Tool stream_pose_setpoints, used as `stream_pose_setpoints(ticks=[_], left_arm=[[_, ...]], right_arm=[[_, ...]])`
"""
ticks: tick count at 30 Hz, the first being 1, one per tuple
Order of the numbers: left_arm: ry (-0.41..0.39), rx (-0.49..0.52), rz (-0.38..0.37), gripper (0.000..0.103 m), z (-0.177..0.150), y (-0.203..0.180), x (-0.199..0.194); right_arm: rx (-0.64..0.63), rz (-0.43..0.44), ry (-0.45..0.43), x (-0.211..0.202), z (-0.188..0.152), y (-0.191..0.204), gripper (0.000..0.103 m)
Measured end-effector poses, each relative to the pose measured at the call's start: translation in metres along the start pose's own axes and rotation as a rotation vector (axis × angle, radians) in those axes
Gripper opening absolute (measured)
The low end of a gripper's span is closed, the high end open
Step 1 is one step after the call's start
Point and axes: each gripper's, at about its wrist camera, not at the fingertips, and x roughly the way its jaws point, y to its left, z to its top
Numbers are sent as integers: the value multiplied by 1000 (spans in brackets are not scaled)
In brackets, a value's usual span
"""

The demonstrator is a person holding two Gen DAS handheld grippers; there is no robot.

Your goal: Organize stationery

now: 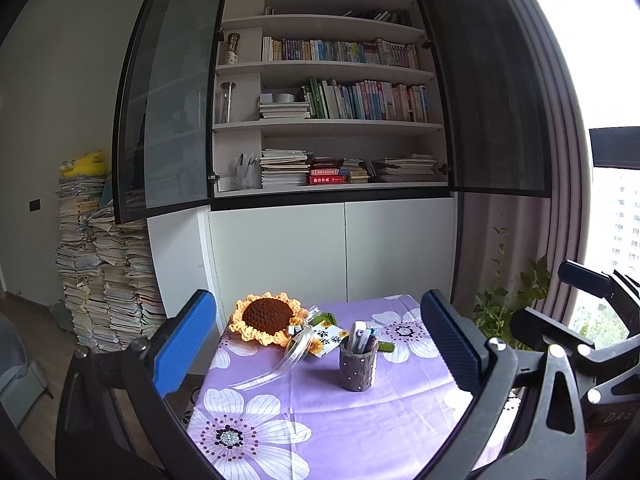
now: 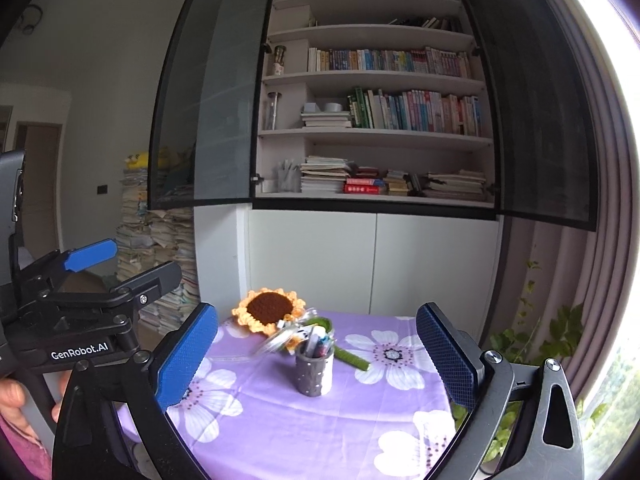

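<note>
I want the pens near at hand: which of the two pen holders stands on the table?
The dark dotted pen cup on the purple floral tablecloth, beside the crochet sunflower; the pale holder sits on the cabinet's bottom shelf.

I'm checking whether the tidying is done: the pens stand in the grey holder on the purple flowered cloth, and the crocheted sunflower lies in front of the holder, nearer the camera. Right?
Not quite. The sunflower lies behind the grey holder, on its far side toward the cabinet, as the left wrist view shows. The pens do stand in the holder on the purple flowered cloth.

Both grippers stood wide open, side by side and empty.

The left gripper (image 1: 320, 344) and right gripper (image 2: 318, 354) pointed nearly level, blue pads spread apart with nothing held between them. A hand (image 2: 16, 404) gripped the left gripper's handle.
</note>
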Motion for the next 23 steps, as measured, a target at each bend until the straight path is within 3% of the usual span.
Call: stream_pose_setpoints(ticks=[7,23], left_arm=[[-24,-18,23,102,-1,3,-7],[5,-20,14,102,-6,1,-11]], right_arm=[[12,24,16,-2,-5,3,100],[33,38,30,-7,-13,3,100]])
